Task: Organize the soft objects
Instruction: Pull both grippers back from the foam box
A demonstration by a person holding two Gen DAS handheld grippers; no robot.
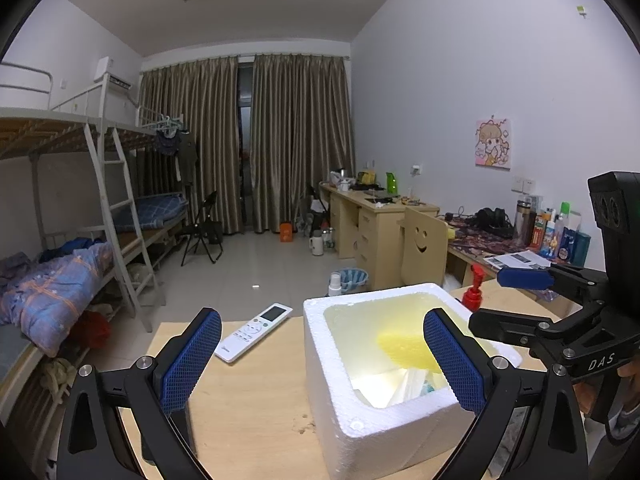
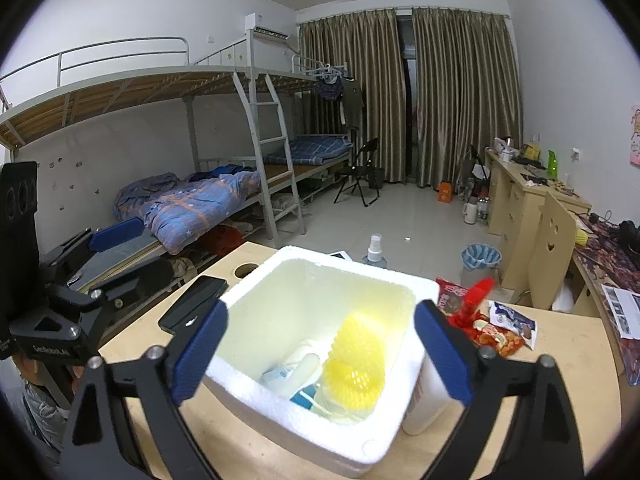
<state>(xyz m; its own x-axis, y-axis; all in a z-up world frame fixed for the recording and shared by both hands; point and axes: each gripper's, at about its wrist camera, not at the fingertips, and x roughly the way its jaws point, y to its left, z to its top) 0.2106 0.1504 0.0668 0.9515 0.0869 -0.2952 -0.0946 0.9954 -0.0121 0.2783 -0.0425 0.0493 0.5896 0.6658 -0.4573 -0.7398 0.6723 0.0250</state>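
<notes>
Spiky yellow sponge [image 2: 354, 364] inside square foam box [image 2: 248, 396].

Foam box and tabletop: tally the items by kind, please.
Yellow spiky ball in foam box: 1
Remote: 1
Phone: 1
Snack packets: 3
Open hand-held gripper: 2, left, right
Total: 8

White walls [image 1: 440, 60] enclosed a tiled floor [image 1: 260, 264]; bunk beds [image 2: 168, 128] stood left, brown curtains [image 1: 248, 140] ahead, desks [image 1: 372, 216] right.
</notes>
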